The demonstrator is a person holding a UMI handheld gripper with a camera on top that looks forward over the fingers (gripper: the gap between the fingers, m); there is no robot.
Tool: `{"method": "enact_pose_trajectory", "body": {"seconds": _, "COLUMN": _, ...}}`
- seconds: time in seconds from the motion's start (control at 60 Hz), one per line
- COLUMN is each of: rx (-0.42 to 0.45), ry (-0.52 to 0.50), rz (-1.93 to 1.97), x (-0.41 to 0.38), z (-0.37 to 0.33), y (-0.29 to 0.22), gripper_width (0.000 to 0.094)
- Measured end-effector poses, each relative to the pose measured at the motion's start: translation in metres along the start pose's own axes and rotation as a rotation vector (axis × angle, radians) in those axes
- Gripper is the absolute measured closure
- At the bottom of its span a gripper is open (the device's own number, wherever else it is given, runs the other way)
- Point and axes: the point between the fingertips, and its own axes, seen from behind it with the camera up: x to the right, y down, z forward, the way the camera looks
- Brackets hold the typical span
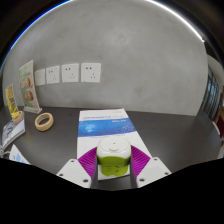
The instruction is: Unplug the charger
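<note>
My gripper [111, 166] is shut on a small charger [111, 158] with a white top and a lime-green body. The purple pads [89, 161] press on it from both sides. I hold it over the near part of a dark table [170, 135]. It is well away from the row of white wall sockets [80, 72] on the grey wall beyond the fingers to the left. No cable shows on the charger, and its plug side is hidden.
A blue and white booklet [105, 124] lies on the table just ahead of the fingers. A roll of tape [44, 121] lies to the left. Upright printed cards [28, 88] and papers stand at the far left by the wall.
</note>
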Motion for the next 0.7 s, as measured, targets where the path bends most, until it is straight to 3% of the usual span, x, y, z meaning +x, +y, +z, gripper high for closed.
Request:
{"method": "enact_pose_trajectory", "body": {"seconds": 0.083, "rx": -0.040, "ry": -0.031, "rz": -0.021, "x": 0.002, "z": 0.024, "y": 0.004, "gripper_width": 0.0474}}
{"method": "enact_pose_trajectory", "body": {"seconds": 0.25, "rx": 0.017, "ry": -0.093, "rz": -0.033, "x": -0.004, "z": 0.042, "y": -0.013, "gripper_width": 0.0423}}
{"method": "enact_pose_trajectory", "body": {"seconds": 0.283, "rx": 0.032, "ry": -0.096, "rz": -0.038, "x": -0.004, "z": 0.043, "y": -0.015, "gripper_width": 0.0370}}
{"method": "enact_pose_trajectory", "body": {"seconds": 0.3, "rx": 0.037, "ry": -0.095, "rz": -0.041, "x": -0.004, "z": 0.043, "y": -0.016, "gripper_width": 0.0287}}
{"method": "enact_pose_trajectory", "body": {"seconds": 0.35, "rx": 0.056, "ry": -0.105, "rz": -0.051, "x": -0.005, "z": 0.042, "y": -0.018, "gripper_width": 0.0167}}
{"method": "enact_pose_trajectory", "body": {"seconds": 0.55, "rx": 0.108, "ry": -0.134, "rz": -0.010, "x": -0.012, "z": 0.021, "y": -0.026, "gripper_width": 0.0133}}
{"method": "enact_pose_trajectory", "body": {"seconds": 0.7, "rx": 0.137, "ry": -0.096, "rz": -0.010, "x": -0.021, "z": -0.032, "y": -0.019, "gripper_width": 0.0106}}
